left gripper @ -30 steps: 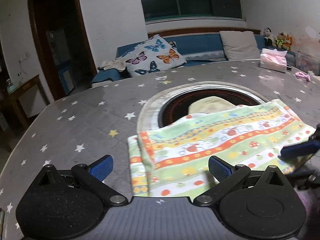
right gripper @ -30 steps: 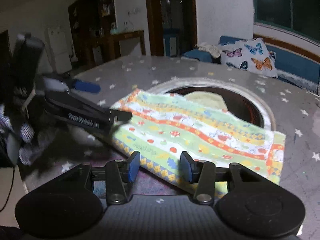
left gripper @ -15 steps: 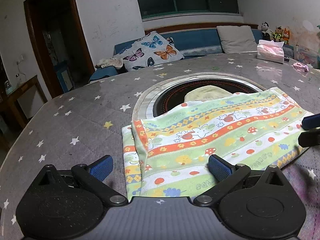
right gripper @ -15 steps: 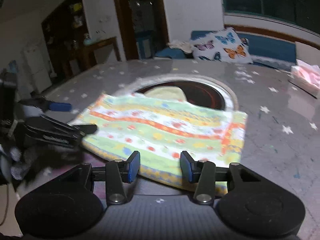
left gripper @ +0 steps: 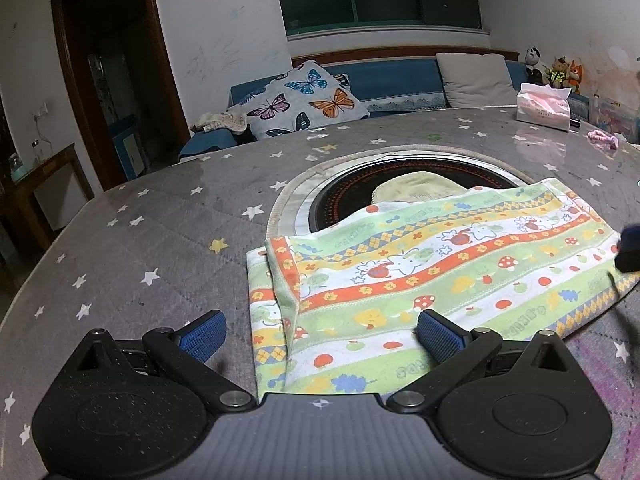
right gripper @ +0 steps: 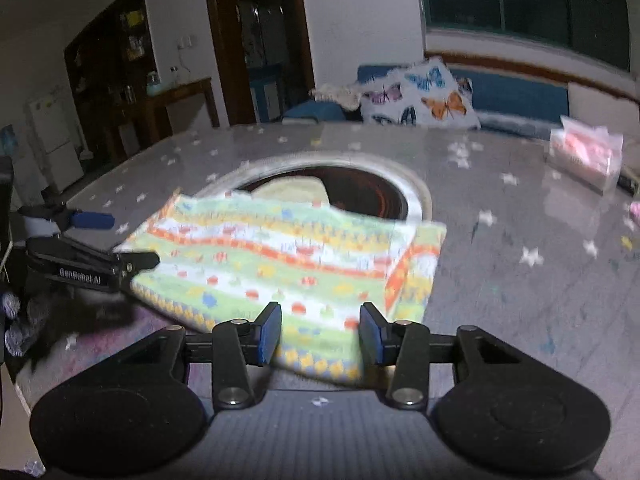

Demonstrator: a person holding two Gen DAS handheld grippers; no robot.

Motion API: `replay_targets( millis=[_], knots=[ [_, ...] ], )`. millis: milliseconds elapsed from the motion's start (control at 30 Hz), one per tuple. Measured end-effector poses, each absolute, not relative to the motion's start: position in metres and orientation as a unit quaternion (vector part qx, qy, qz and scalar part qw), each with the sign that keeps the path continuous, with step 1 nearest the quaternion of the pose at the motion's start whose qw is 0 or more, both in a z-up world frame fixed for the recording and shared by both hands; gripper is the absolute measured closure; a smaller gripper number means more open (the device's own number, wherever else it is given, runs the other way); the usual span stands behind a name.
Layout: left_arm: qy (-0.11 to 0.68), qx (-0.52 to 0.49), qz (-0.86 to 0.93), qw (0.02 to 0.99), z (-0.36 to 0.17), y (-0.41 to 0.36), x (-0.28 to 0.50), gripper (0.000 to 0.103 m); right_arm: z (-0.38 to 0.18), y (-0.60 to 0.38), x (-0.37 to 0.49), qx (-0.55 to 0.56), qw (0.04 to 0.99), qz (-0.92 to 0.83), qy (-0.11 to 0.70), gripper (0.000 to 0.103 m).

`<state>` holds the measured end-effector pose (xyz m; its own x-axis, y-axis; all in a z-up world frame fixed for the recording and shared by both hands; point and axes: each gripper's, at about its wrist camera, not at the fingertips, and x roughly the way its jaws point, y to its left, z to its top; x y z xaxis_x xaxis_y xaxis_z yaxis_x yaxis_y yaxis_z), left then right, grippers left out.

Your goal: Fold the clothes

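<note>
The striped towel (left gripper: 432, 280) lies doubled on the starred table (left gripper: 152, 220), its far edge over the round cooktop (left gripper: 400, 184) at 12 o'clock. The left gripper (left gripper: 320, 334) stands wide, straddling the layered end; the right gripper (right gripper: 319, 330), in a blurred view, seems partly spread at the other end, holding nothing. This fits either a fold between steps or one just finished; any further fold would call for pinching both layers together.

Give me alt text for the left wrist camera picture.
A folded, colourful patterned towel lies on a grey star-print table, partly over a round black hotplate. The open left gripper sits at its near edge; a butterfly cushion is behind.
</note>
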<state>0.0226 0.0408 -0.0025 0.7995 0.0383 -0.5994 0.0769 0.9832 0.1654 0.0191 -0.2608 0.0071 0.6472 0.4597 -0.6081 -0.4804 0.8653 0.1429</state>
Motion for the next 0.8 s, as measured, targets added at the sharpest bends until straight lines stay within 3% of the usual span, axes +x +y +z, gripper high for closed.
replay_targets(
  millis=[800],
  knots=[
    [0.329, 0.069, 0.05, 0.941, 0.0, 0.083, 0.054, 0.0, -0.001, -0.247, 0.074, -0.004, 0.899, 0.257, 0.354, 0.057]
  ],
)
